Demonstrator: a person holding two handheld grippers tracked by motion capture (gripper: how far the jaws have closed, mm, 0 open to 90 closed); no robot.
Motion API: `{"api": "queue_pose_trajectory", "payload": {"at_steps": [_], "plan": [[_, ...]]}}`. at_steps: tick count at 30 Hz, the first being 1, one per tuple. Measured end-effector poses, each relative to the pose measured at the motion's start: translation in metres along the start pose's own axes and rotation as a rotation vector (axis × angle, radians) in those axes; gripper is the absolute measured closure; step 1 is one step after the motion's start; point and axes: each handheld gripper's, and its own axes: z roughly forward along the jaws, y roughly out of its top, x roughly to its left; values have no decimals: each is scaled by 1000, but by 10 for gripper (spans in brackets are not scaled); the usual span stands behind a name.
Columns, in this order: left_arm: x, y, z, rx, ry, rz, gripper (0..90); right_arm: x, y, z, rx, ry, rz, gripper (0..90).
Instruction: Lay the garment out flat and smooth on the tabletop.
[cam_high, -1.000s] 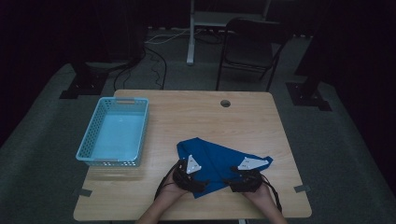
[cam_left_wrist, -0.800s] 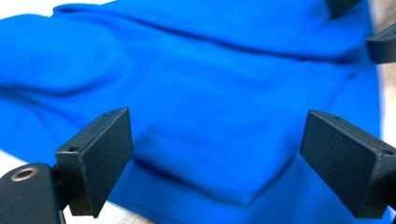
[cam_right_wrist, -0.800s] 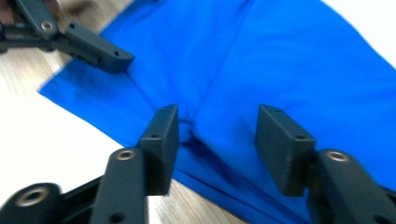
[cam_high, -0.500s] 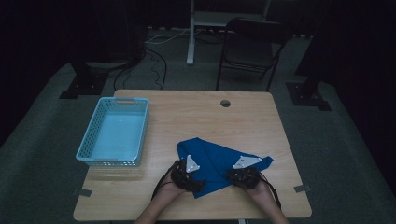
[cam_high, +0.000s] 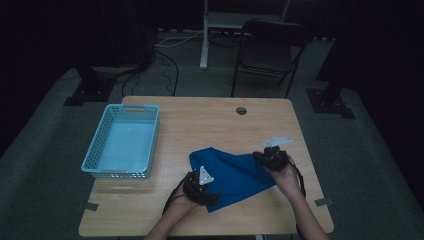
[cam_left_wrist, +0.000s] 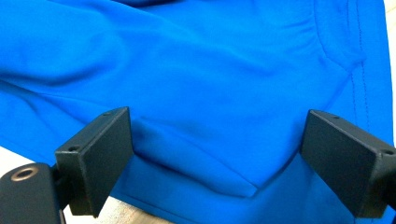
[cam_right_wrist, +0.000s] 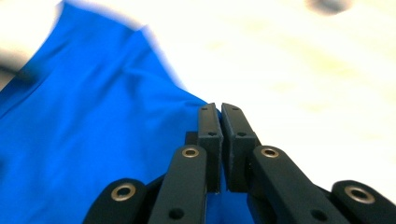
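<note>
A blue cloth (cam_high: 235, 175) lies crumpled on the near right part of the wooden table (cam_high: 210, 125). My left gripper (cam_high: 205, 189) rests over the cloth's near left part. In the left gripper view its jaws (cam_left_wrist: 219, 114) stand wide open, with the cloth (cam_left_wrist: 210, 70) spread under them and a fold bulging between them. My right gripper (cam_high: 267, 156) is at the cloth's right corner, held a little above the table. Its jaws have just been closing and now stand shut (cam_right_wrist: 219, 107) on the edge of the cloth (cam_right_wrist: 93, 116).
A light blue plastic basket (cam_high: 117, 172) stands on the table's left side. A round cable hole (cam_high: 241, 110) is near the far edge. A dark chair (cam_high: 270, 45) and cables are on the floor beyond the table.
My right gripper has moved up and away from me toward the table's right side, taking the cloth's right corner along. The left gripper has stayed where it was.
</note>
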Motion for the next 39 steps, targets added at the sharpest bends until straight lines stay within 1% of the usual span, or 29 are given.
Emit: {"api": "queue_pose_trajectory", "payload": {"at_steps": [2, 3, 4, 5, 6, 7, 8, 9, 11, 12, 13, 14, 15, 17, 19, 20, 24, 25, 26, 27, 28, 30, 31, 33, 34, 35, 37, 39], "plan": [[0, 0, 0, -1, 0, -1, 99, -19, 16, -3, -22, -66, 36, 870], [0, 0, 0, 0, -1, 1, 99, -31, 23, -3, -37, -106, 78, 827], [0, 0, 0, 0, -2, 2, 99, -42, 29, -4, -57, -156, 140, 671], [0, 0, 0, 1, -3, 3, 99, -54, 33, -3, -64, -193, 212, 542], [0, 1, 1, 0, -4, 2, 99, -64, 37, -2, -38, -212, 278, 495], [0, 1, 1, 1, -3, 2, 99, -70, 40, -2, -11, -229, 322, 480], [0, 1, 1, 0, -3, 1, 99, -73, 40, -2, -4, -233, 337, 416], [0, 1, 1, 2, -2, 1, 99, -75, 41, -1, 1, -219, 348, 350], [0, 2, 2, 0, -1, -1, 99, -74, 36, 4, 17, -135, 377, 268], [-1, 2, 2, -2, 0, -4, 99, -72, 32, 8, 31, -96, 370, 203], [-1, 2, 2, -2, 0, -5, 99, -70, 28, 12, 39, -77, 362, 194], [-1, 2, 2, 0, -1, -2, 99, -68, 22, 15, 47, -68, 358, 193], [-1, 2, 2, 0, -2, -1, 99, -65, 17, 18, 64, -51, 350, 181], [-2, 1, 1, 0, -5, 0, 99, -60, 5, 23, 93, -55, 332, 177], [-2, 0, 0, -1, -9, -2, 99, -55, -7, 24, 109, -61, 318, 177], [-3, -1, -1, 2, -10, 1, 99, -54, -11, 23, 102, -58, 307, 177], [-3, -1, -1, 4, -8, 6, 99, -47, -37, 14, 61, -22, 312, 178], [-3, -1, -1, 5, -8, 6, 99, -45, -43, 12, 59, -19, 301, 178], [-3, -1, -1, 5, -7, 7, 99, -44, -48, 12, 60, -22, 297, 178], [-3, -1, -1, 5, -8, 6, 99, -43, -53, 12, 67, -15, 296, 178], [-3, -1, -1, 5, -8, 6, 100, -43, -58, 13, 74, -16, 292, 178], [-3, -1, -1, 5, -8, 7, 99, -44, -64, 17, 94, -33, 284, 178], [-3, -1, -1, 5, -8, 6, 99, -44, -67, 18, 93, -43, 274, 179], [-3, -1, -1, 5, -9, 7, 99, -44, -68, 19, 89, -84, 260, 179], [-3, -1, -2, 7, -11, 9, 99, -43, -68, 20, 86, -92, 258, 179], [-2, -1, -2, 6, -13, 12, 99, -41, -69, 20, 83, -106, 247, 179], [-2, -2, -3, 7, -20, 18, 100, -33, -71, 22, 81, -152, 189, 176], [0, -4, -4, 7, -27, 26, 100, -30, -74, 21, 69, -145, 193, 171]]}}
